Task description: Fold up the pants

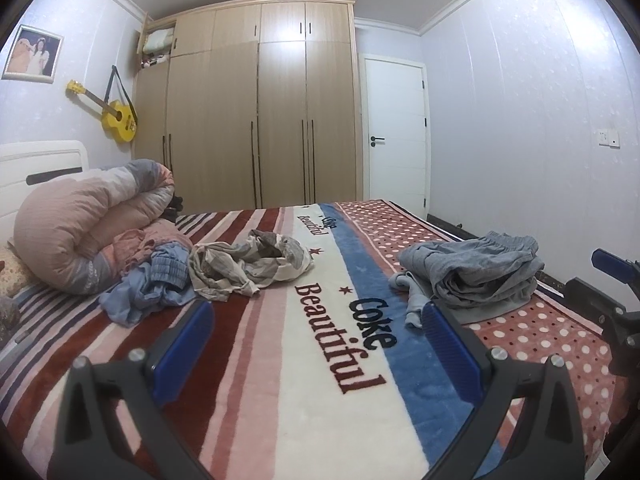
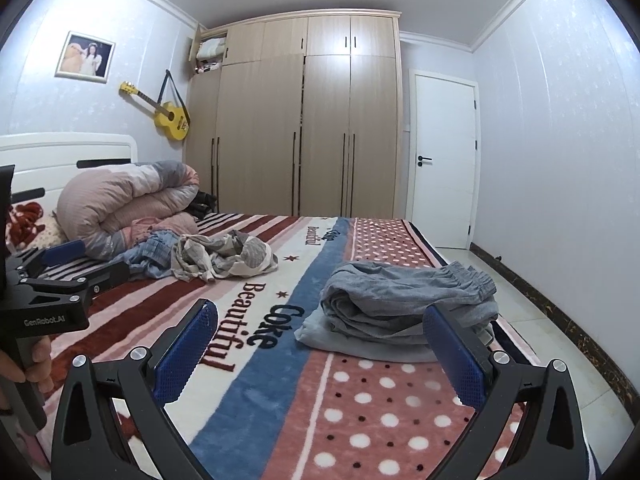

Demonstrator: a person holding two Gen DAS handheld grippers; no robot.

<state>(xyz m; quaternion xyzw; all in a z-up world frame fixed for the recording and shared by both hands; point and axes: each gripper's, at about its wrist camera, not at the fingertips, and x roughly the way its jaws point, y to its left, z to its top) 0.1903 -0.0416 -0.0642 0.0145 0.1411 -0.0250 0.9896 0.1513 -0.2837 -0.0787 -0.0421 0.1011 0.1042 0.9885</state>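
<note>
A: Left wrist view first. What's underfoot, so to speak?

B: A bed covered by a plush blanket [image 1: 320,360] with red and pink stripes, a white band lettered "Coke Beautiful", a blue band, and a pink polka-dot panel. Take that lettering as the landmark. Beyond it stands a wooden wardrobe [image 1: 256,104], with a white door [image 1: 396,132] to its right. A yellow guitar [image 1: 114,114] and a framed photo [image 1: 34,54] hang on the wall left of it.

A: And on the bed?

B: Left of the lettering lie a rolled quilt [image 1: 88,224], a blue crumpled garment [image 1: 148,284] and a striped crumpled garment [image 1: 248,264]. The gray pants [image 1: 472,272] sit right of the lettering, on the dotted panel, folded in a loose stack.

A: The left gripper [image 1: 318,312]?

B: Fingers spread wide, holding nothing, straddling the lettering. The pants are just past its right fingertip, not between the fingers. The right gripper [image 1: 612,280] shows at the frame's right edge, beyond the pants.

A: Now the right wrist view.

B: Same blanket [image 2: 360,420], wardrobe [image 2: 296,120], door [image 2: 444,160], guitar [image 2: 168,116] and photo [image 2: 85,56]; pale floor tile [image 2: 560,340] runs right of the bed. The pants [image 2: 404,304] lie right of the lettering.

A: And the right gripper [image 2: 320,316]?

B: Spread apart, empty. The pants sit near its right finger, partly within the gap ahead. The left gripper [image 2: 76,260] is left of the lettering, also parted, with the person's hand [image 2: 24,360] on its handle.
</note>
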